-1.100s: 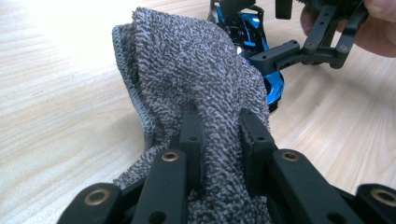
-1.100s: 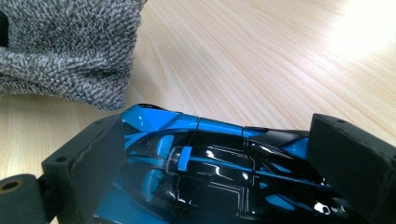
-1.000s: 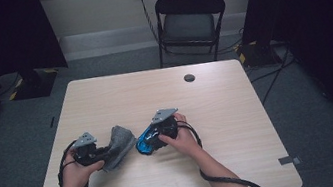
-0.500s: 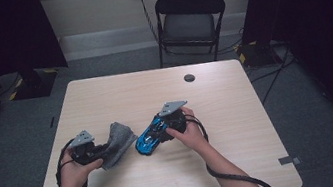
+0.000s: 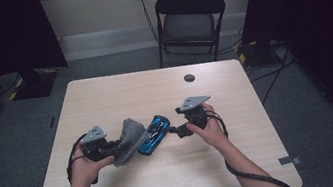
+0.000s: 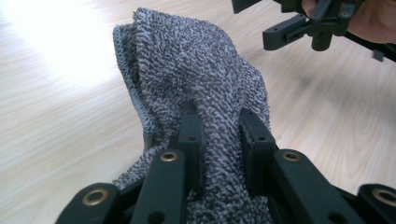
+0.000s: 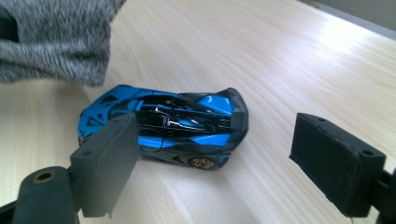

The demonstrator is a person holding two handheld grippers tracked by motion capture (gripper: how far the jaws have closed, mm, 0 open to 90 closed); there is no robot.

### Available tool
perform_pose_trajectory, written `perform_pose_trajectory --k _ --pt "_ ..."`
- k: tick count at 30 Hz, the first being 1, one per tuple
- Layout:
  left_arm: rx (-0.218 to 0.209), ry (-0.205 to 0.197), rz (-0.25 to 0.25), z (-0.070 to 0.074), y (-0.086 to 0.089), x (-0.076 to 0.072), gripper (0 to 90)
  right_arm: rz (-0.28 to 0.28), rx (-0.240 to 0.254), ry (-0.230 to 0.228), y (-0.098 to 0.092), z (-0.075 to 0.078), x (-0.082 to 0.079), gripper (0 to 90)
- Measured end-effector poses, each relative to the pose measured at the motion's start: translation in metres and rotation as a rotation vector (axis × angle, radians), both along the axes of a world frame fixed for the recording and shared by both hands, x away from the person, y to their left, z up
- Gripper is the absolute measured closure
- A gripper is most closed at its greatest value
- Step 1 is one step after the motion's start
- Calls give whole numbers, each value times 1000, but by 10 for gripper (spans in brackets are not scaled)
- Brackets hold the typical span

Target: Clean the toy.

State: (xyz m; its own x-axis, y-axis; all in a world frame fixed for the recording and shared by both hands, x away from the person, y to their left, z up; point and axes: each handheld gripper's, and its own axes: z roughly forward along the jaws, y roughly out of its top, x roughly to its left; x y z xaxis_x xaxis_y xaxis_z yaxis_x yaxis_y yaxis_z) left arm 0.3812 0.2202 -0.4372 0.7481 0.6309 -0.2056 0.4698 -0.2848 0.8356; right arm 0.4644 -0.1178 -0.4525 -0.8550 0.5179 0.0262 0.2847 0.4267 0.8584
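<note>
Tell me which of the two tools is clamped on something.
The left tool: its jaws pinch the grey cloth. The right tool stands open, apart from the blue toy car.

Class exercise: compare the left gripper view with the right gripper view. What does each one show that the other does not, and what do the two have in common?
Left gripper view alone: the left hand-held gripper shut on the grey cloth, with the right hand-held gripper and the hand on it at the top right.

Right gripper view alone: the blue and black toy car lying on the table, beyond the right hand-held gripper's open jaws, which do not touch it.

Both: the grey cloth, seen in the right gripper view at the top left, and the light wooden table.
</note>
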Motion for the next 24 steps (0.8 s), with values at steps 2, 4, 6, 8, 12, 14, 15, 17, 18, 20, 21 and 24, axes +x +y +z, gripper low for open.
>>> perform_pose_trajectory --k 2,4,6,8,12,14,15,17,18,20,21,24 --pt "3 -5 -24 2 -8 1 738 -13 -5 -7 -7 2 -1 144" --pt "4 -8 -49 4 -17 1 738 -21 -2 -15 -15 5 -2 144" --pt "-1 -13 -70 5 -28 1 737 -32 -10 -24 -23 7 -3 145" --pt "-5 -12 -89 6 -37 1 737 -44 -6 -22 -32 8 -4 145" --pt "5 -3 -133 4 -58 2 734 -75 10 -15 -51 9 -5 146" --pt "8 0 -155 3 -69 2 734 -87 7 -15 -60 9 -6 146" --pt "7 0 -167 3 -75 3 733 -92 12 -15 -64 9 -6 146" --pt "-1 4 -185 3 -85 3 733 -107 23 -12 -74 10 -7 147" --pt "5 4 -199 2 -92 4 732 -109 25 -12 -77 11 -7 148" --pt "2 11 -226 0 -105 5 732 -114 29 -19 -85 13 -9 148" --pt "6 15 -240 -2 -111 6 731 -119 35 -20 -90 14 -9 148" --pt "14 28 -273 -8 -131 10 729 -143 52 -22 -103 15 -11 148"
